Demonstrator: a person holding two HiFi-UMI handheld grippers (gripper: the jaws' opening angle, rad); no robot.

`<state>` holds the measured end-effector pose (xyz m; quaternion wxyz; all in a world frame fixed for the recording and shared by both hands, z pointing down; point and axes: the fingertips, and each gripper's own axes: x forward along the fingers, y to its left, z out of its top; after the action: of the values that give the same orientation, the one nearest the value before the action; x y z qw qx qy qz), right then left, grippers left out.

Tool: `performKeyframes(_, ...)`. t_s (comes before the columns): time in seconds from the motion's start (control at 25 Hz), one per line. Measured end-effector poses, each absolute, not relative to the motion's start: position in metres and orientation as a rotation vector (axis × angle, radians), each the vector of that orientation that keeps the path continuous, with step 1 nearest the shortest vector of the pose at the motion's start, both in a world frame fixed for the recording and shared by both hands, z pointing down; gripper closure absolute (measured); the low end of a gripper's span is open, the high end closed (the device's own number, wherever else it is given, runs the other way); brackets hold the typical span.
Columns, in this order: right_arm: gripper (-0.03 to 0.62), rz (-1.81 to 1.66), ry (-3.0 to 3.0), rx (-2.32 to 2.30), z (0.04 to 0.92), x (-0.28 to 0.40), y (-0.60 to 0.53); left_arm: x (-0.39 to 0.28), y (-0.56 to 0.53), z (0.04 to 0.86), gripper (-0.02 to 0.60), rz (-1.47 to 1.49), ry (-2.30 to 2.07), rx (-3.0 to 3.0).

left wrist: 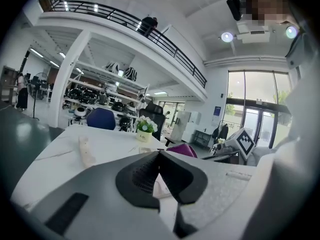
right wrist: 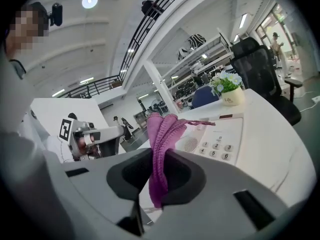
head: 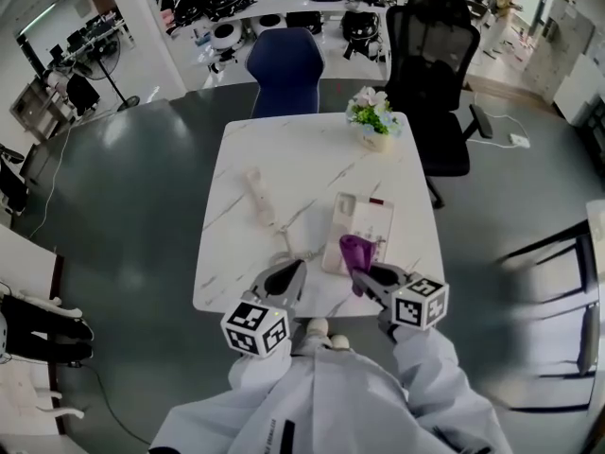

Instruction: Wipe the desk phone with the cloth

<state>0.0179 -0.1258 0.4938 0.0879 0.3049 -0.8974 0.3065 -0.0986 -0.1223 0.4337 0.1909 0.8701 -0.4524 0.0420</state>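
Observation:
The white desk phone base lies on the marble table, its keypad showing in the right gripper view. Its cream handset rests off the base to the left, also seen as the handset in the left gripper view. My right gripper is shut on a purple knitted cloth, held just over the phone's near edge; the cloth stands up from the jaws. My left gripper hovers by the table's near edge left of the phone, shut with nothing in it.
A small pot of flowers stands at the table's far right edge. A blue chair and a black office chair stand behind the table. A dark rack is on the floor at right.

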Motion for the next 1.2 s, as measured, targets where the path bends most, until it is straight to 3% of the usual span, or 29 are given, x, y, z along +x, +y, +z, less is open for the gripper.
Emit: performKeyframes(1.2,0.554,0.477,-2.879,1.297,0.388,0.054,-0.182,-0.160,-0.151,0.362,0.583,-0.041,-1.476,2.563)
